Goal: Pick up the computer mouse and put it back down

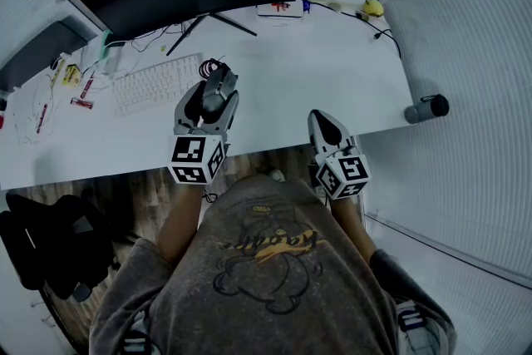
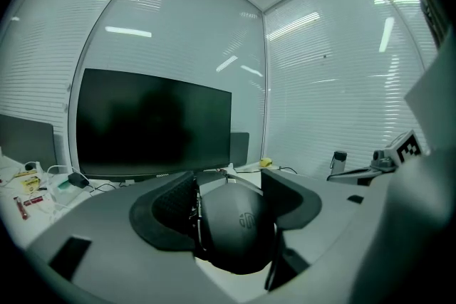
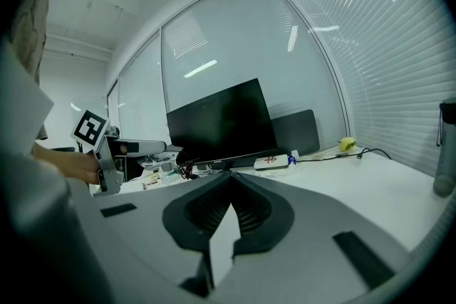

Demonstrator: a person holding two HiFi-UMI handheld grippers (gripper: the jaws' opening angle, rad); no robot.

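Nearest: your grey shirt | left gripper: jaws spread wide, clamped on the computer mouse, held off the white desk beside the keyboard | right gripper: jaws together, empty | progress: pick-up looks done; you have the set-down left.
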